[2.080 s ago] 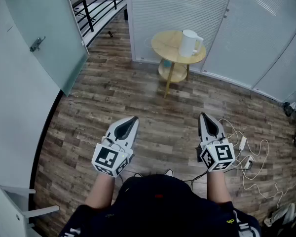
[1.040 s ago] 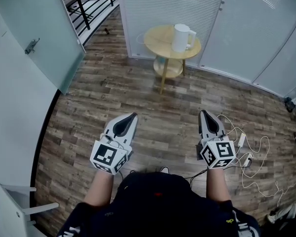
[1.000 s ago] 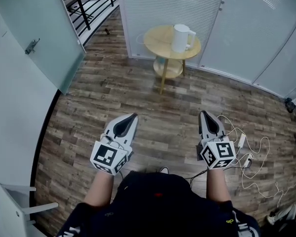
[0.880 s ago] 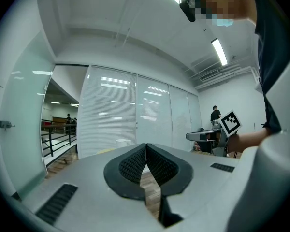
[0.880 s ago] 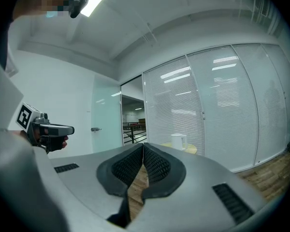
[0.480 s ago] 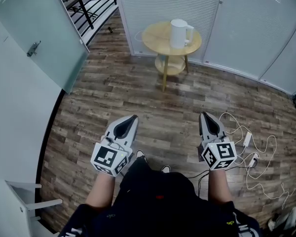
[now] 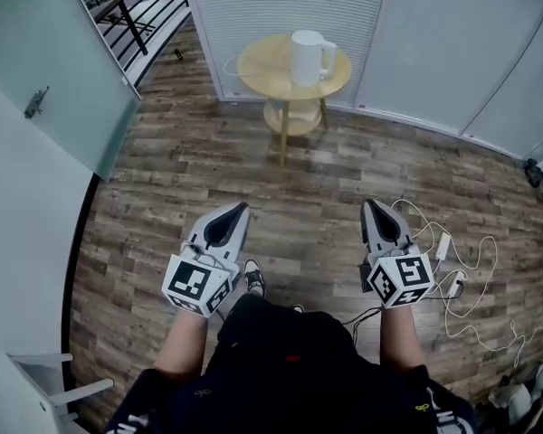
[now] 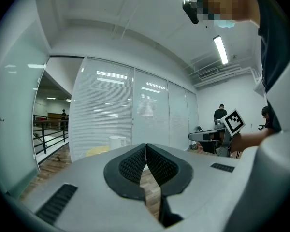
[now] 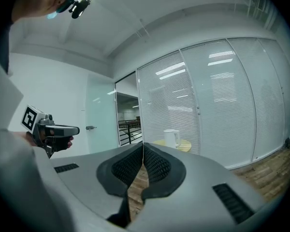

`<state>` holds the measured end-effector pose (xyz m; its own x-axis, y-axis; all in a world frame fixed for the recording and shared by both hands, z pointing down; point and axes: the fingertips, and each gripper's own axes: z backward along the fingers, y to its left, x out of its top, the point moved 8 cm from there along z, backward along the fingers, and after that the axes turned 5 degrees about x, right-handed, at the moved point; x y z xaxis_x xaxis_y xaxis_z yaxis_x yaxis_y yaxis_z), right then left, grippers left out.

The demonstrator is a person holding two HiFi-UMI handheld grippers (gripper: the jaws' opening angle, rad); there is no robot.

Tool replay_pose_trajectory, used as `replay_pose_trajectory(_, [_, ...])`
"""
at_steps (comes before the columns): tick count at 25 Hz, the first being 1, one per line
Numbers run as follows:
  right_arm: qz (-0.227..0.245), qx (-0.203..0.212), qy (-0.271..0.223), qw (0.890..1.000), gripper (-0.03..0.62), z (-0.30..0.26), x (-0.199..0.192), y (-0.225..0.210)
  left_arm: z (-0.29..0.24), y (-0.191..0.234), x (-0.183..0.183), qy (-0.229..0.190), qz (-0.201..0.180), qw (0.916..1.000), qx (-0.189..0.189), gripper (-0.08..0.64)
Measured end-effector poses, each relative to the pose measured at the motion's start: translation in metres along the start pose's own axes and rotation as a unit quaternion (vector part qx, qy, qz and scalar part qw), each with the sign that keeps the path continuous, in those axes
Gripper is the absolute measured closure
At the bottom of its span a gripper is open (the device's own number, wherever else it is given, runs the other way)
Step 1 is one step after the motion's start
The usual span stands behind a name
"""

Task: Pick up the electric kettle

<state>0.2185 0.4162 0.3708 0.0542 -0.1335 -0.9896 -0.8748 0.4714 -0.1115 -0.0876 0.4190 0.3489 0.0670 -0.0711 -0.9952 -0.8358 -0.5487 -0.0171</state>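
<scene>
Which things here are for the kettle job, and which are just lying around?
For the job:
- white electric kettle
- round table that it stands on
- left claw and right claw, both shut and empty

Just lying about:
- white cables on the floor
- glass door
- black railing

The place looked like an office: full-height glass partitions (image 7: 285, 7) backed by white blinds, a frosted glass door (image 7: 50, 89) and a wood-plank floor (image 7: 299, 188) under ceiling strip lights (image 8: 221, 50). A small round counter (image 7: 258, 66) carried an electric kettle (image 7: 306, 57), and loose white cables (image 7: 490, 265) trailed over the floor.
</scene>
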Motion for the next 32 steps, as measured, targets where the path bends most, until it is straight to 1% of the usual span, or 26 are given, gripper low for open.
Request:
replay_pose_trajectory(3, [0.002, -0.012, 0.006, 1.000, 0.566, -0.021, 0.003, -0.009, -0.022, 0.019, 0.001, -0.002, 0.006, 0.9999, -0.010, 0.537])
replay_pose_trajectory(8, [0.001, -0.030, 0.013, 0.999, 0.566, -0.073, 0.005, -0.009, -0.053, 0.066, -0.007, 0.001, 0.021, 0.9995, -0.025, 0.537])
replay_pose_trajectory(15, [0.006, -0.047, 0.028, 0.999, 0.566, -0.160, 0.010, -0.005, -0.099, 0.150, -0.014, 0.000, 0.025, 0.9991, -0.034, 0.537])
replay_pose_trajectory(21, [0.002, -0.082, 0.028, 0.996, 0.566, -0.228, 0.018, 0.000, -0.129, 0.225, -0.015, 0.004, 0.032, 0.9986, -0.043, 0.537])
replay_pose_trajectory(24, [0.009, -0.092, 0.029, 0.995, 0.566, -0.254, 0.023, 0.006, -0.137, 0.256, -0.013, 0.004, 0.036, 0.9983, -0.046, 0.537])
replay_pose_trajectory(28, [0.016, -0.098, 0.040, 0.994, 0.566, -0.277, 0.023, 0.010, -0.150, 0.284, -0.013, 0.002, 0.035, 0.9983, -0.048, 0.537])
replay_pose_trajectory(32, [0.012, -0.106, 0.042, 0.993, 0.566, -0.291, 0.023, 0.002, -0.166, 0.297, -0.014, 0.003, 0.034, 0.9980, -0.054, 0.537])
